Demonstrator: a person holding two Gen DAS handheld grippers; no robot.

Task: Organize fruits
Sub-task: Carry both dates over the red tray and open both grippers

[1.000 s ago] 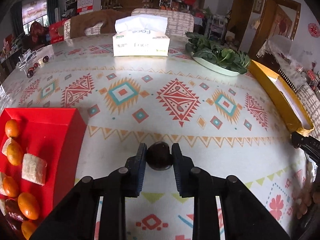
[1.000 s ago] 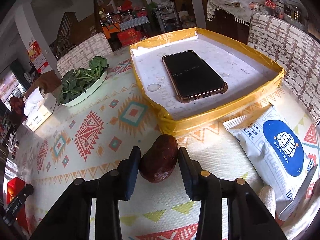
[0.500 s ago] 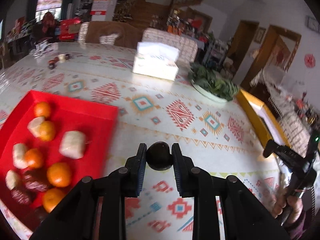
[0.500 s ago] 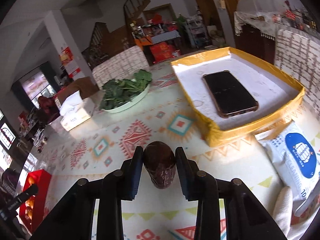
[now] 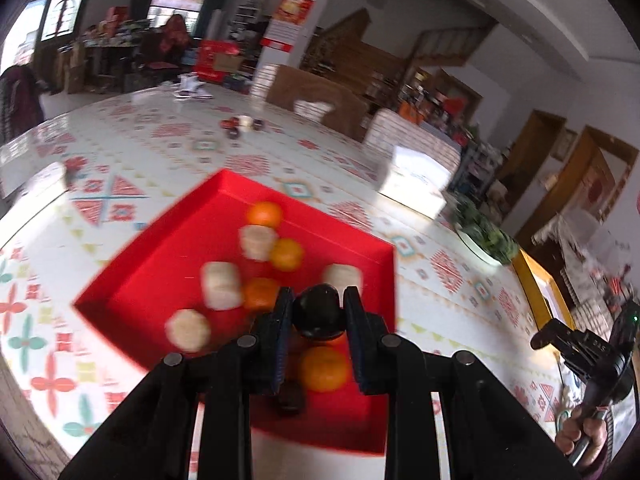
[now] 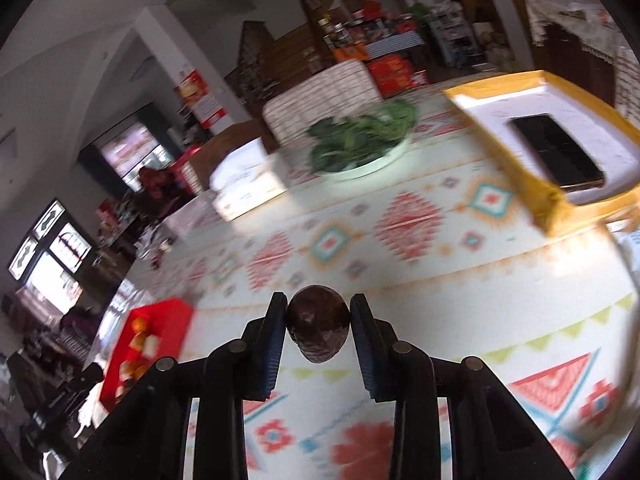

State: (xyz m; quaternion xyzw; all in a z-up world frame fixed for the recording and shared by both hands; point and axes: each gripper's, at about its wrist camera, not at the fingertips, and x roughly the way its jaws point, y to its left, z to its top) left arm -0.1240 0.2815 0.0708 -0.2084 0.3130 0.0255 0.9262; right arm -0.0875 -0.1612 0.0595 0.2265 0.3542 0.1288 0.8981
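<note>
Left gripper, clamped on a dark fruit, has swung over the red tray, so we're ready to drop. Right gripper just closed onto a date. Only its view shows the phone.

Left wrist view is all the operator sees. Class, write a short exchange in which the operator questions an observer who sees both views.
Operator: Is the right gripper carrying anything?
Observer: Yes. It is shut on a dark fruit, and its jaws have just been closing on it.
Operator: Is it over the red tray?
Observer: No. It hangs over the cloth, and the tray sits far off at the left of its view.
</note>
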